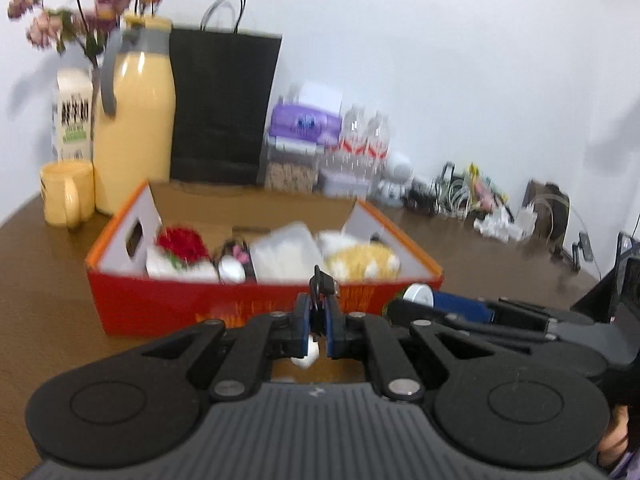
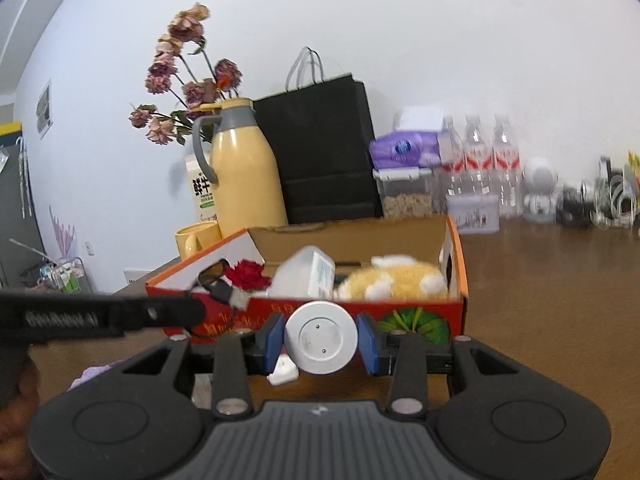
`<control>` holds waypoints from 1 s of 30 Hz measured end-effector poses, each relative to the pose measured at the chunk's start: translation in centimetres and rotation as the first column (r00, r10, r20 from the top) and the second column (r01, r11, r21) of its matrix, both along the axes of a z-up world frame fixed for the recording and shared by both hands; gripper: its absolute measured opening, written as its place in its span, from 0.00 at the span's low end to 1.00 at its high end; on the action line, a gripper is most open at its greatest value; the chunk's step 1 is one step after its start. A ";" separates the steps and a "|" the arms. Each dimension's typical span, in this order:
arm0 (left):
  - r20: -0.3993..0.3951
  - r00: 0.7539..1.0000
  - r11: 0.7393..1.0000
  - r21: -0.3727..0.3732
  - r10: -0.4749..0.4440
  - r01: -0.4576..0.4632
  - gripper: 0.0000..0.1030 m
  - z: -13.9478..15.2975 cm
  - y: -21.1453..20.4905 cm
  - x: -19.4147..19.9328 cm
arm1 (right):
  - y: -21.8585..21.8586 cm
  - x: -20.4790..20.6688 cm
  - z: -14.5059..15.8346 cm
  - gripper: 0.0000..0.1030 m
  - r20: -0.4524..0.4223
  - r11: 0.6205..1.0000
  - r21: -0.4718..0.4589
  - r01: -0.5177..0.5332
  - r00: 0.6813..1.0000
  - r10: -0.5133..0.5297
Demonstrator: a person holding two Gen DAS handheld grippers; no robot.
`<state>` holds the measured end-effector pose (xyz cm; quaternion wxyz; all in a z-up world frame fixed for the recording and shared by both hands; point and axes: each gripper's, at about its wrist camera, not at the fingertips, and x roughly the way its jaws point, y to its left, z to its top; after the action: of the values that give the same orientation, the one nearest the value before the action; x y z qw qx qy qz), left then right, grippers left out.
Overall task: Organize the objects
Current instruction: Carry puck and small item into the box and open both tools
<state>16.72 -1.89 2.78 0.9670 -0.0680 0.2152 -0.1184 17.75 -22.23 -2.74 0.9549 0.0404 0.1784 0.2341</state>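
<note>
While my left claw (image 1: 318,320) pinched a small black clip (image 1: 322,284) and my right (image 2: 322,340) clamped a white round can (image 2: 322,338) just before the red box (image 1: 200,304), I judged both needed lifting over its near wall.

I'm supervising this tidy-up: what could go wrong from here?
The red box is already crowded, so the small black item pinched in the left tool may land on the plush toy and slide off. The right tool grips the white-capped container close beside the left tool; they might bump.
</note>
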 end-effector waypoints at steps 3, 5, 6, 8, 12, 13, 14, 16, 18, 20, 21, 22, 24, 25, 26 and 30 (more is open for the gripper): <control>0.051 0.999 1.000 0.013 0.018 -0.018 0.07 1.9 0.4 0.2 | 0.7 0.4 1.5 0.37 0.040 1.000 -0.022 -0.002 0.999 0.003; 0.076 0.997 0.999 0.024 0.033 -0.035 0.07 2.9 0.5 0.7 | 1.3 1.2 2.6 0.37 0.069 0.999 -0.041 0.003 0.998 -0.001; 0.084 0.996 0.999 0.026 0.039 -0.041 0.07 3.3 0.5 1.2 | 1.6 1.8 3.1 0.37 0.078 0.999 -0.050 0.007 0.997 -0.003; 0.092 0.994 0.998 0.030 0.054 -0.057 0.07 4.0 0.7 2.4 | 2.2 3.1 3.9 0.37 0.093 0.998 -0.063 0.018 0.996 -0.012; 0.080 0.992 0.995 0.006 0.098 -0.098 0.08 4.3 1.5 5.6 | 3.8 7.1 4.8 0.37 0.102 0.994 -0.086 0.064 0.993 -0.055; 0.074 0.991 0.993 -0.002 0.115 -0.116 0.08 4.2 1.6 6.6 | 4.0 8.0 4.7 0.37 0.101 0.993 -0.083 0.083 0.992 -0.075; 0.065 0.989 0.991 -0.010 0.136 -0.135 0.08 4.0 1.9 7.6 | 4.3 8.9 4.5 0.37 0.096 0.992 -0.075 0.103 0.991 -0.095; 0.051 0.983 0.984 -0.018 0.178 -0.178 0.08 3.3 2.4 9.2 | 4.4 10.5 3.7 0.37 0.080 0.989 -0.058 0.139 0.988 -0.134; 0.024 0.980 0.980 -0.008 0.199 -0.199 0.08 2.3 3.0 10.3 | 4.5 11.4 2.6 0.37 0.071 0.985 -0.082 0.155 0.986 -0.149; -0.004 0.979 0.979 0.012 0.205 -0.204 0.08 1.3 3.4 11.1 | 4.3 11.8 1.8 0.37 0.048 0.986 -0.086 0.146 0.989 -0.142; -0.011 0.977 0.977 0.022 0.213 -0.213 0.08 0.9 3.5 11.3 | 4.2 12.0 1.5 0.37 0.039 0.986 -0.083 0.144 0.989 -0.141; -0.017 0.975 0.975 0.032 0.220 -0.219 0.08 0.7 3.6 11.5 | 4.1 12.1 1.3 0.37 0.036 0.986 -0.085 0.145 0.989 -0.142; -0.021 0.976 0.975 0.044 0.218 -0.217 0.08 0.3 3.6 11.6 | 4.1 12.1 1.0 0.37 0.026 0.986 -0.089 0.138 0.990 -0.136; -0.017 0.976 0.975 0.055 0.218 -0.217 0.08 0.2 3.4 11.5 | 4.2 12.1 0.8 0.37 0.021 0.987 -0.092 0.133 0.991 -0.132; -0.011 0.975 0.973 0.068 0.223 -0.222 0.08 0.1 3.2 11.4 | 4.2 12.2 0.7 0.38 0.018 0.987 -0.095 0.130 0.992 -0.128; 0.024 0.964 0.959 0.106 0.263 -0.265 0.16 0.1 2.6 10.7 | 4.4 11.7 0.6 0.43 0.021 0.987 -0.104 0.122 0.993 -0.120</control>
<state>27.39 0.72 2.88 0.9774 -0.0429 0.2057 0.0232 29.44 -17.86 -2.12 0.9694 -0.0007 0.1807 0.1663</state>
